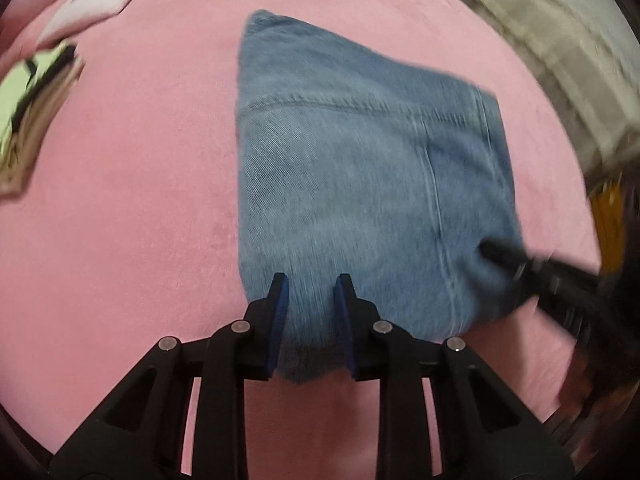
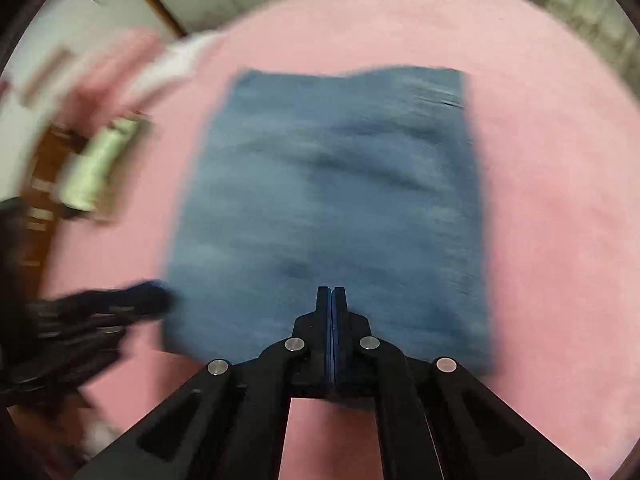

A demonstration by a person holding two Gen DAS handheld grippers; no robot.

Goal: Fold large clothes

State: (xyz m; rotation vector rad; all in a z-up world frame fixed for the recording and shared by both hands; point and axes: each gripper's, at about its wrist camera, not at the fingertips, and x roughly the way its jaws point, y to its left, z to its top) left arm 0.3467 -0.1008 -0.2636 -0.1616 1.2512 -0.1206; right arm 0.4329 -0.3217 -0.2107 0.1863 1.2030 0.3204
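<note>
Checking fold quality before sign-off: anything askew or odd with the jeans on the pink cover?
Nothing stands out. The folded jeans lie flat as a roughly rectangular stack on the pink cover, with only soft ripples. Left gripper straddles the near edge; right gripper is shut over it. Frames are blurred.

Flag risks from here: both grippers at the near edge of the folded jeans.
1. The left gripper has a bunch of the jeans between part-open jaws; the top layers could slip out when lifted.
2. The right gripper is fully shut, and no fabric shows between its pads; a lift may raise only the left side and skew the fold.
</note>
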